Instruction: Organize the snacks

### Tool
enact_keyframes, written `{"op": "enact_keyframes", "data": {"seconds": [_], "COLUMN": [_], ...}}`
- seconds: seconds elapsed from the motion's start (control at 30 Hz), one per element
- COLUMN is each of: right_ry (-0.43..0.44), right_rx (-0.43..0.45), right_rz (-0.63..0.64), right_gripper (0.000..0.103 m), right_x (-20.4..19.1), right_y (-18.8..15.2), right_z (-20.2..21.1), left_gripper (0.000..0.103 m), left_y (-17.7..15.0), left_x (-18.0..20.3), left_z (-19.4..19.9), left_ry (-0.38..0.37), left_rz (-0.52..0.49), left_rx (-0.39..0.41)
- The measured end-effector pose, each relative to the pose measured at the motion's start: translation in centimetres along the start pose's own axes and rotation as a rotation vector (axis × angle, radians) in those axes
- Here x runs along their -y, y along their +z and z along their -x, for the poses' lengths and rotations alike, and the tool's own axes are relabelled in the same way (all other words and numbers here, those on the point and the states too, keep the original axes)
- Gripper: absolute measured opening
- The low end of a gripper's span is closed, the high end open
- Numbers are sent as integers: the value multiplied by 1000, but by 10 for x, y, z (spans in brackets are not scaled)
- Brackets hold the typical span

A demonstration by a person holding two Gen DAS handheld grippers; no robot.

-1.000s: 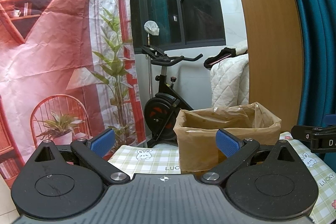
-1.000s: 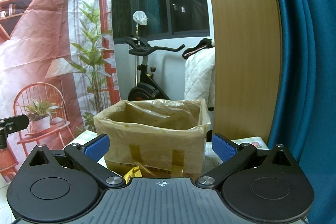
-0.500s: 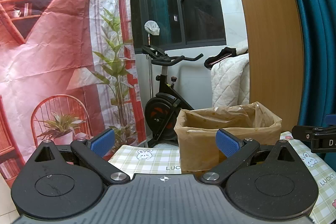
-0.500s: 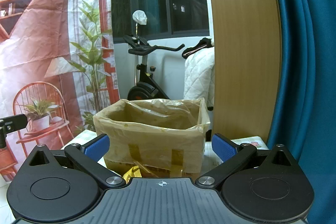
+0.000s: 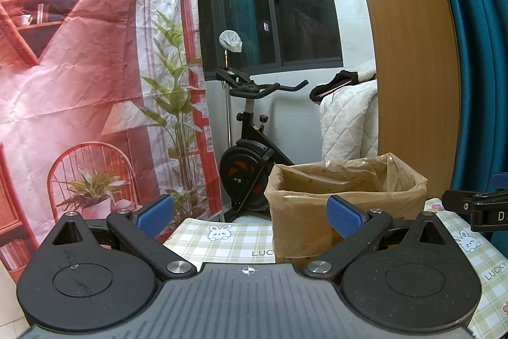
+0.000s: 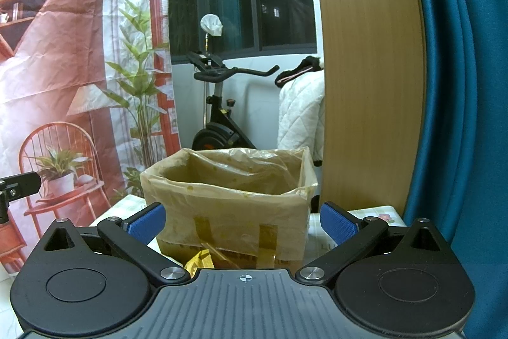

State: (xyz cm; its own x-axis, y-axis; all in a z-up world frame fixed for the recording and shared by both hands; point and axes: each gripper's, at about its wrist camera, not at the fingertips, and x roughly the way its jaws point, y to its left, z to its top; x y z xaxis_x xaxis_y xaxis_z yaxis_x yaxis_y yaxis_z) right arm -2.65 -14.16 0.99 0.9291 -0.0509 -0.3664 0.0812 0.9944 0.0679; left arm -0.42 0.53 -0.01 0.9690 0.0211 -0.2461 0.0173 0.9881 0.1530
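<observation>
A cardboard box lined with a tan plastic bag (image 6: 233, 196) stands on the checked tablecloth (image 5: 222, 240); it also shows in the left wrist view (image 5: 343, 199). A yellow snack packet (image 6: 198, 262) lies at the box's foot, mostly hidden by my right gripper's body. My right gripper (image 6: 243, 223) is open and empty, facing the box close up. My left gripper (image 5: 250, 213) is open and empty, to the left of the box. The box's inside is hidden.
A wooden panel (image 6: 368, 69) and a teal curtain (image 6: 460, 84) stand right behind the box. An exercise bike (image 5: 250, 148) and a printed red backdrop (image 5: 79, 69) lie beyond the table's far edge. The right gripper's finger (image 5: 470, 205) shows at the left view's right edge.
</observation>
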Motion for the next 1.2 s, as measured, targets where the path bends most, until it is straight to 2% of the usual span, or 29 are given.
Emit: {"op": "enact_keyframes", "data": {"seconds": [0.83,1.03,1.2], "right_ry": [9,17,44], "right_rx": [2,4,-32], "right_rz": [-12,-43,-28], "right_gripper": [103,103,103], "right_x": [1,8,3], "right_y": [1,-30,-60], "right_z": [-3,-28,-56], "left_gripper": [103,103,103], "left_y": [-8,-29,-53], "left_x": [-5,-14,-28], "left_z": [-9,-25,-45], "left_ry": [17,41,13], "left_rz": [1,19,129], "left_rx": [-18,-2,-22]}}
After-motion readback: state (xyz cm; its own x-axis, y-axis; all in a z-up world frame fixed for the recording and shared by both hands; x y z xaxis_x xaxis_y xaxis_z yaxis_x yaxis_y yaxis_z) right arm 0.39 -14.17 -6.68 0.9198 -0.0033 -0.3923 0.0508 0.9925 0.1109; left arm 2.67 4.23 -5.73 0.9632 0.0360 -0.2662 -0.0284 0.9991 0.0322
